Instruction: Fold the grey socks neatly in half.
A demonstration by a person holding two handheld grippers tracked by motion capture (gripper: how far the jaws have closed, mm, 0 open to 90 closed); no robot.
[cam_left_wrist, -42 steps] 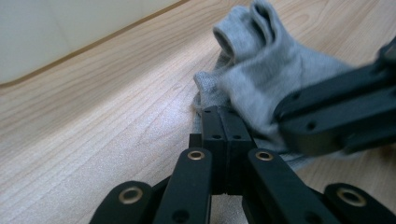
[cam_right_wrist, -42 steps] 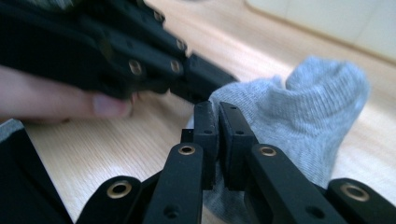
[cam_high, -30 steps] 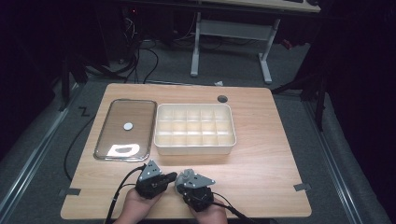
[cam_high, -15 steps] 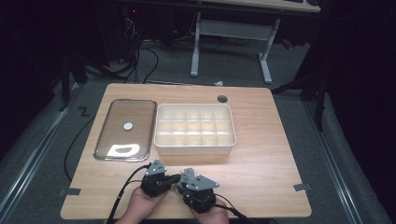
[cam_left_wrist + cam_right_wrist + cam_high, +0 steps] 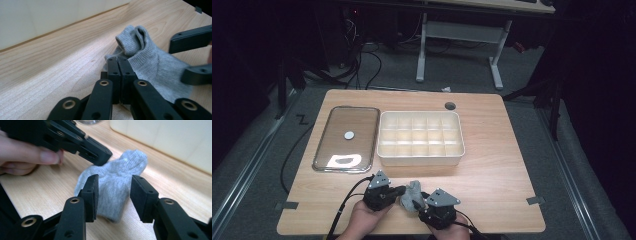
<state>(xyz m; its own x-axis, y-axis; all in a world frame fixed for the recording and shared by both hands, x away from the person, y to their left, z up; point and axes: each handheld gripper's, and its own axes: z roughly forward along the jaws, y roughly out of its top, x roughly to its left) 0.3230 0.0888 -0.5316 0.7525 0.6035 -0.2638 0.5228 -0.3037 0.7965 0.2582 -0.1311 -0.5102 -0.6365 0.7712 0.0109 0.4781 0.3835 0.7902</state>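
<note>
Low in the middle of the high view, a small grey knitted sock [image 5: 411,194] lies bunched on the pale wooden table [image 5: 502,165], between the two black tools near the table's front edge. The left gripper [image 5: 401,190] sits just left of it, the right gripper [image 5: 421,205] just below and right.

The left gripper view gives what the overhead cannot: its jaws are pressed flat together at the centre of the frame, their tips against the sock's [image 5: 150,65] edge, though whether any fabric is pinched between them I cannot tell. The ribbed cuff [image 5: 131,37] stands up behind them.

In the right gripper view the jaws stand apart, with the sock [image 5: 115,182] lying between them, its far end pointing to the upper right.

Only from above do the cream plastic divided tray [image 5: 420,158] and the clear glass lid with a metal rim [image 5: 346,138] appear whole, side by side further back.
</note>
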